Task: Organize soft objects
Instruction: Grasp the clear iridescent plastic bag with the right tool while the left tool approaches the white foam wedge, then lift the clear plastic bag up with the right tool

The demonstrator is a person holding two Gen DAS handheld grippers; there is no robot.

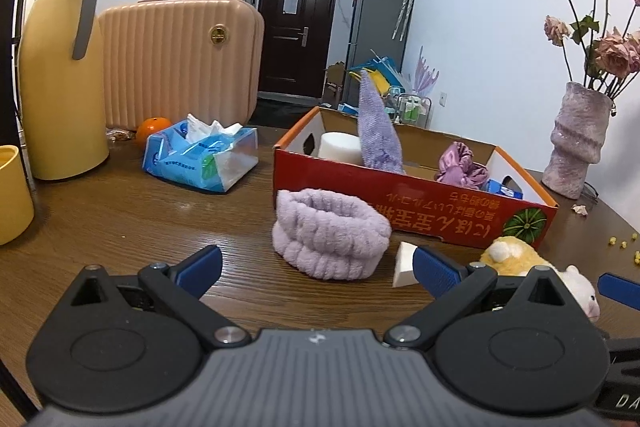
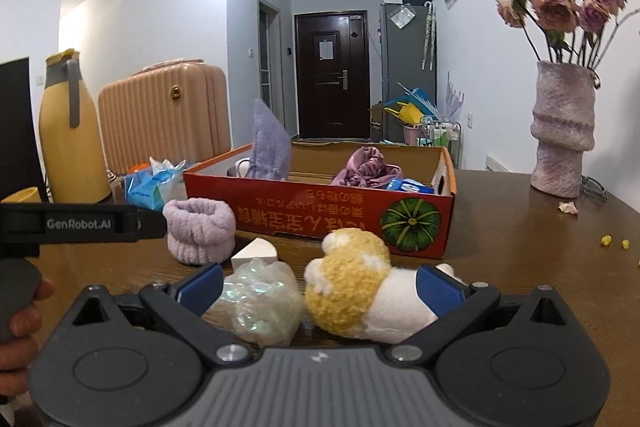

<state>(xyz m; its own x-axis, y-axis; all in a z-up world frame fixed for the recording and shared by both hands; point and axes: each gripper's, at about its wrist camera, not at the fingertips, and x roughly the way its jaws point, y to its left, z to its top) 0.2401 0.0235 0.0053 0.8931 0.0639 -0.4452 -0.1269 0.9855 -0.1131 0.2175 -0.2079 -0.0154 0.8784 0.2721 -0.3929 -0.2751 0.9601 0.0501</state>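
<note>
A lilac fluffy headband (image 1: 330,233) stands on the wooden table just ahead of my open left gripper (image 1: 318,273), with a white wedge sponge (image 1: 404,263) to its right. The red cardboard box (image 1: 400,199) behind them holds a purple towel (image 1: 378,135), a white round sponge (image 1: 340,147) and a satin scrunchie (image 1: 460,163). My right gripper (image 2: 320,289) is open. A yellow and white plush toy (image 2: 360,299) and an iridescent puff (image 2: 264,303) lie between its fingers, and the plush touches the right finger (image 2: 440,291). The headband (image 2: 200,231) sits further left.
A yellow thermos (image 1: 60,67), a pink suitcase (image 1: 180,63), a tissue pack (image 1: 200,155) and an orange (image 1: 152,127) stand at the back left. A vase of dried roses (image 2: 564,131) is at the right. A hand (image 2: 20,315) holds the left gripper's body (image 2: 80,225).
</note>
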